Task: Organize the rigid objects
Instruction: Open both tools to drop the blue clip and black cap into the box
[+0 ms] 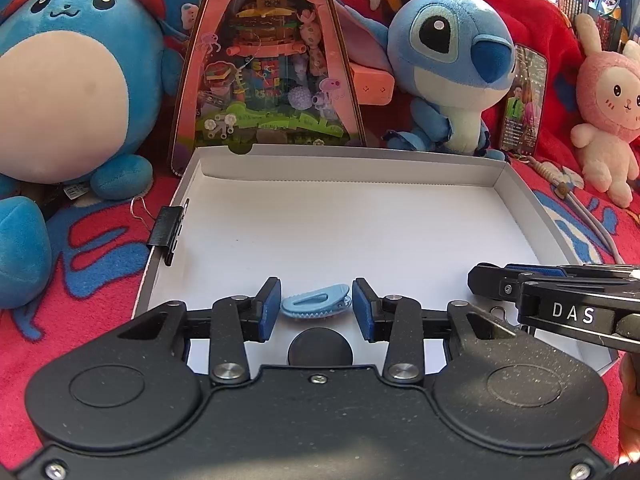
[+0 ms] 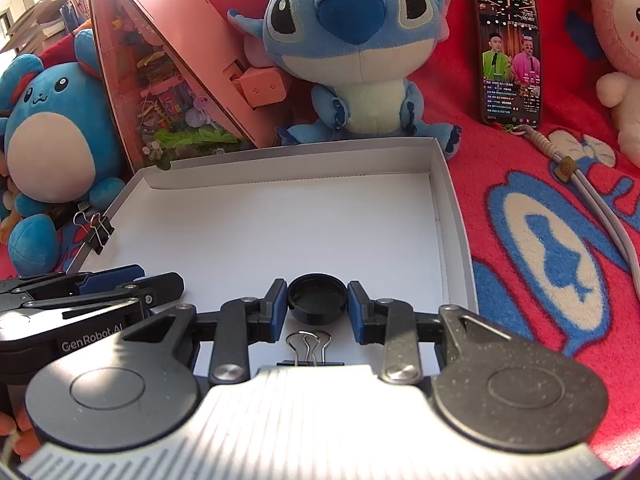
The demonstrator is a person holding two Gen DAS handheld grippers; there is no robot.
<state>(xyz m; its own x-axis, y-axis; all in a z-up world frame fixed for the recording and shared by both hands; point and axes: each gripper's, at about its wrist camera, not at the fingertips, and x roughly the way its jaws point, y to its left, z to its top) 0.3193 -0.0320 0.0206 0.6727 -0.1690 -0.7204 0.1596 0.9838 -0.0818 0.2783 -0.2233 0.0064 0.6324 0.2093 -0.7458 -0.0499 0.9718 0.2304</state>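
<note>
A shallow white cardboard tray (image 1: 340, 168) lies on a red blanket. My left gripper (image 1: 316, 305) hovers low over the tray's near edge. A light blue toothed hair clip (image 1: 316, 302) lies between its blue pads (image 1: 270, 306) with only a hair of room on each side, so the jaws are open. Just behind the clip lies a black round disc (image 1: 320, 347). My right gripper (image 2: 317, 304) brackets a black round cap (image 2: 317, 300) the same way, its pads (image 2: 357, 312) barely apart from it. A black binder clip (image 2: 310, 350) lies under it on the tray floor.
Another black binder clip (image 1: 166, 232) is clamped on the tray's left wall. Plush toys (image 1: 452, 76), a pink triangular toy box (image 1: 266, 60) and a lit phone (image 2: 510, 54) stand behind the tray. A grey cord (image 2: 600, 216) runs along the right. The two grippers sit side by side.
</note>
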